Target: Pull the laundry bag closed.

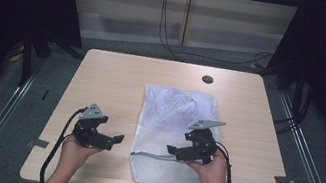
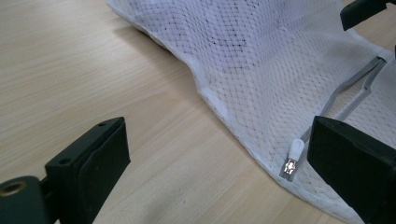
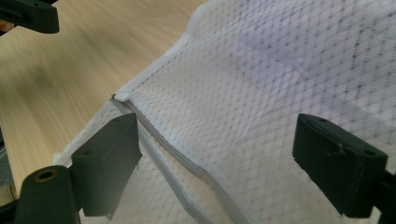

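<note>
looking down from the high view, i see my white mesh bag (image 1: 171, 133) lying flat on the light wooden table (image 1: 116, 83), toward its near right part, with its zip edge toward me. my left tongs (image 1: 109, 140) sit just left of the bag, over bare wood, jaws spread and pinching nothing. my right tongs (image 1: 175, 152) hover over the bag's near end, jaws also spread. a small dark round cap (image 1: 207, 79) sits in the table near the far edge. something darker shows through the mesh at the far half, too faint for me to name.

along the left gripper view, my jaws stand wide apart with bare wood between them. the zip pull (image 2: 293, 156) lies at the bag's corner, just beside my right-hand jaw. the zip (image 2: 355, 86) is parted. a tip of the other tongs is cut off at the top right corner.

along the right gripper view, my jaws are wide apart above the mesh, with the open zip running under one jaw. whether they touch the cloth i cannot tell.
</note>
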### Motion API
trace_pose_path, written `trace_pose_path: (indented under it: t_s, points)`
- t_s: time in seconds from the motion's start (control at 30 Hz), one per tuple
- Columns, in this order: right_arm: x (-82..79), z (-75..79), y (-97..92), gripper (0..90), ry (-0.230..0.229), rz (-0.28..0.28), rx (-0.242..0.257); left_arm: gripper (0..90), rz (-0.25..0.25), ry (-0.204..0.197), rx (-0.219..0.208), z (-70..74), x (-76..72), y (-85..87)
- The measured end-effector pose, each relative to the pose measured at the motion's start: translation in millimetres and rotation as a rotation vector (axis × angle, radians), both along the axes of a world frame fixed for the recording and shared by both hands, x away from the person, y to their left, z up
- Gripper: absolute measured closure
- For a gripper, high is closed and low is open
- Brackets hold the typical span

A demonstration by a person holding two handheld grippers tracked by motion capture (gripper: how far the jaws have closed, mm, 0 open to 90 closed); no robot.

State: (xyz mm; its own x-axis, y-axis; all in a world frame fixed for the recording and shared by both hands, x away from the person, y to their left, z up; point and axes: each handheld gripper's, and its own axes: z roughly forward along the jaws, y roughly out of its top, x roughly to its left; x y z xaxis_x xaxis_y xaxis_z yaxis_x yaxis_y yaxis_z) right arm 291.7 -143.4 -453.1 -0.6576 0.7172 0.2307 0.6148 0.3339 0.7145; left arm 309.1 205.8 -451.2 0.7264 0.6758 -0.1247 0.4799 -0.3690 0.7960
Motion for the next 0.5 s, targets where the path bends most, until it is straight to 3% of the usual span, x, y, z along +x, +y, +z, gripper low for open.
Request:
trace_pose_path:
  t_s: [0.5]
  points:
    - [2.5,-0.8,20.9,15.2,0.0,0.026,0.005,5.2,0.013,-0.004,-0.003,0.8,-0.5,2.1]
